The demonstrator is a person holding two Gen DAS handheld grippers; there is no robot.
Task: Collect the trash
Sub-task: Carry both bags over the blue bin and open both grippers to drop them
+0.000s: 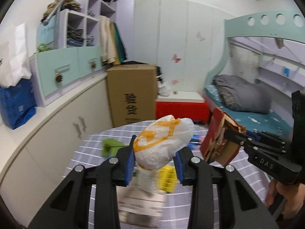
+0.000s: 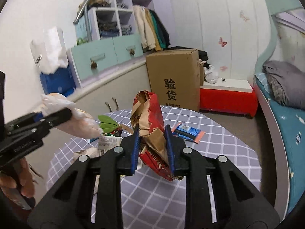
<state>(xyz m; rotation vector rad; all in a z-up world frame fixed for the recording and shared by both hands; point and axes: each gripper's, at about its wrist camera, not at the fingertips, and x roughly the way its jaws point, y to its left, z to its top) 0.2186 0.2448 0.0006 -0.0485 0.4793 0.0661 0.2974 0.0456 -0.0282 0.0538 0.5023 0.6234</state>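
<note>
Above round table with lilac checked cloth (image 2: pixel 219 152): left gripper (image 1: pixel 155 153) clamping crumpled white-and-orange plastic bag (image 1: pixel 164 141), right gripper (image 2: pixel 152 148) clamping torn red-and-brown paper bag (image 2: pixel 148 118), both lifting clear of table

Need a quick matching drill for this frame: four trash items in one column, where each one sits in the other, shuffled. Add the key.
Items:
1. crumpled white-and-orange plastic bag
2. torn red-and-brown paper bag
3. flat blue foil wrapper
4. folded green paper leaf

Places:
A. lying on the checked tablecloth, right of the paper bag
B. clamped in the left tongs
C. on the table, far left, by the clutter
D. clamped in the right tongs

Pairs: 1-B, 2-D, 3-A, 4-C
</note>
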